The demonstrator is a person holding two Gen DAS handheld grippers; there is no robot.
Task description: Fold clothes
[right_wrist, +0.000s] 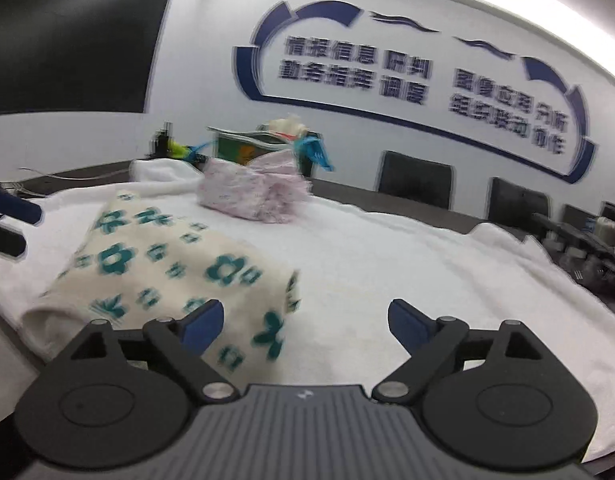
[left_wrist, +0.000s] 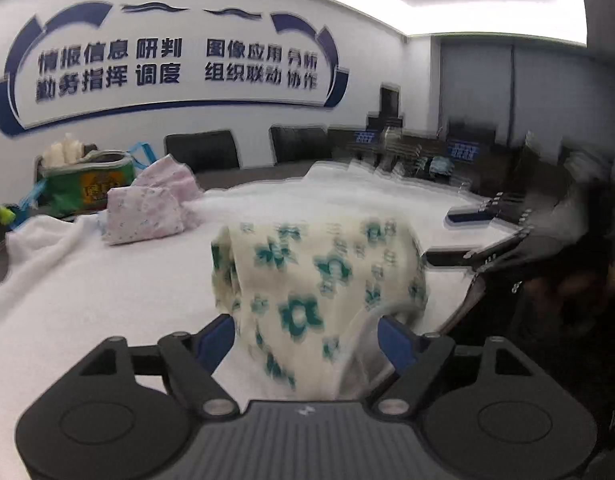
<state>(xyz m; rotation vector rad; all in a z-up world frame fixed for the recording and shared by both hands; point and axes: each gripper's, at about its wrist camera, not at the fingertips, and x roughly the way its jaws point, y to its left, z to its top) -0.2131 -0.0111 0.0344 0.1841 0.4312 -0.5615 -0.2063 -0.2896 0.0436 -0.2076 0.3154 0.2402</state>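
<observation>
Spotter: Where's the garment, which way does it run?

Me: Folded cream floral garment [right_wrist: 163,264] on the white towel [right_wrist: 387,264], long axis running from my left gripper [left_wrist: 307,336] away to the far side. Right gripper [right_wrist: 303,328] beside its corner. Both jaws wide, gripping nothing.

white towel [right_wrist: 387,264] lies bare to my right; floral garment [right_wrist: 167,264] blocks left; pink folded pile [right_wrist: 251,196] and green bag [left_wrist: 87,188] crowd the far edge
</observation>
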